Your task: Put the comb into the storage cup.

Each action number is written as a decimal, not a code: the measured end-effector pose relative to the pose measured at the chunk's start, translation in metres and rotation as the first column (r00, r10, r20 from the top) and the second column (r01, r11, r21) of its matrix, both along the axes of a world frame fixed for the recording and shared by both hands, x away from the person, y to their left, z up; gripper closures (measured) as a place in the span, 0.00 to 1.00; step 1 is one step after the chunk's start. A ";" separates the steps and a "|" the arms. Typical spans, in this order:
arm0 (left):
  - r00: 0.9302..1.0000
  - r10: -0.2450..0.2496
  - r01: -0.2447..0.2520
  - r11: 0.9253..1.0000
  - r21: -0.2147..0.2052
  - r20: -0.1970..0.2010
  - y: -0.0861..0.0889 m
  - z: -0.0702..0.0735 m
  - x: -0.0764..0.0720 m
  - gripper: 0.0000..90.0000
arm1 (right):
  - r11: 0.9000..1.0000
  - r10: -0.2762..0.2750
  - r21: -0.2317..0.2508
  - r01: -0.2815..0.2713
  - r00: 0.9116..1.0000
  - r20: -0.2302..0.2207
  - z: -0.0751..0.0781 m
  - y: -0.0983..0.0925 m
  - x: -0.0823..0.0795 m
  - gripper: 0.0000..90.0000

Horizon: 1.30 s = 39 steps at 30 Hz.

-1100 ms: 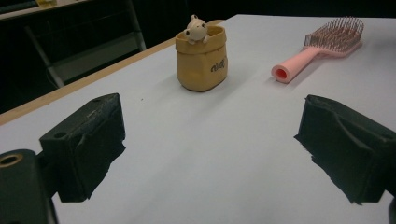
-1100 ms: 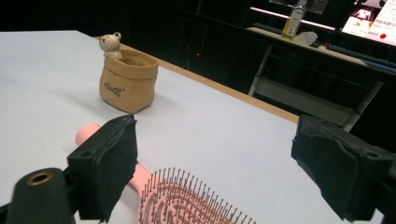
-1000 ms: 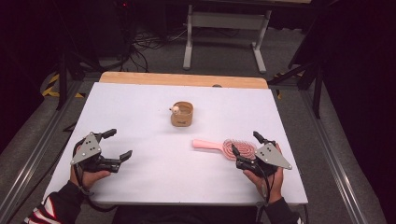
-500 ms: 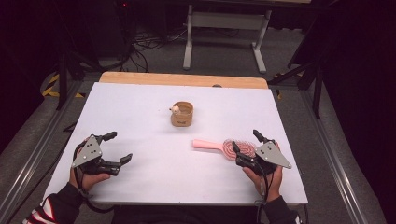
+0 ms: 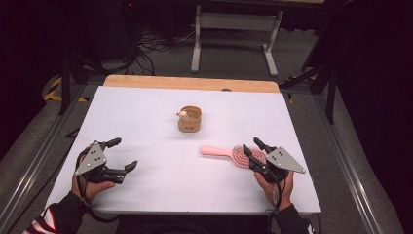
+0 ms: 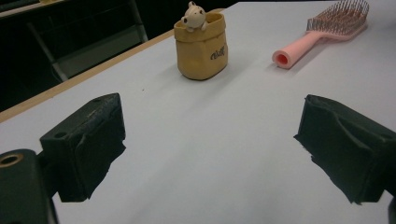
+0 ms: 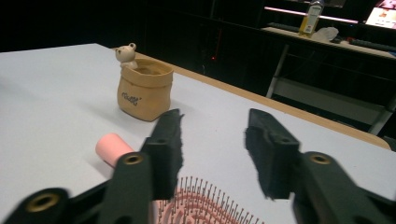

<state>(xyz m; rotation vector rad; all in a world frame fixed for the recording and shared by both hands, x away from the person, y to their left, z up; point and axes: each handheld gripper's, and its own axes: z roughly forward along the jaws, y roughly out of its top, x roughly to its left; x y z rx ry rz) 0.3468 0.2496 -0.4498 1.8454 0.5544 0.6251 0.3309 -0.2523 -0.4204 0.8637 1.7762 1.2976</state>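
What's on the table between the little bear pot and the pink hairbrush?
Nothing: the high view shows bare white table between the bear pot and the hairbrush.

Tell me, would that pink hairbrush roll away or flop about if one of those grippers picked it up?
The pink hairbrush looks like rigid plastic, so it probably stays stiff. Its wide flat head with bristles up should keep it from rolling, though the round handle alone might. Gripped at the head, where the right gripper sits, the handle may droop.

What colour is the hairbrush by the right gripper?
Pink, handle and head alike; the hairbrush shows best in the left gripper view.
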 end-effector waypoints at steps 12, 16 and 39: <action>1.000 0.008 -0.008 1.000 0.001 -0.004 -0.001 0.000 0.001 0.11 | 0.999 0.037 -0.022 -0.039 0.997 -0.069 0.004 0.017 0.008 1.00; 1.000 0.002 -0.002 1.000 0.002 -0.009 -0.001 -0.001 0.001 0.11 | 0.998 0.046 -0.036 -0.053 0.987 -0.154 0.001 0.041 0.024 1.00; 1.000 -0.017 0.018 1.000 0.005 -0.023 -0.001 -0.003 0.000 0.12 | 0.993 -0.088 -0.107 0.054 0.935 -0.344 -0.041 0.118 0.068 1.00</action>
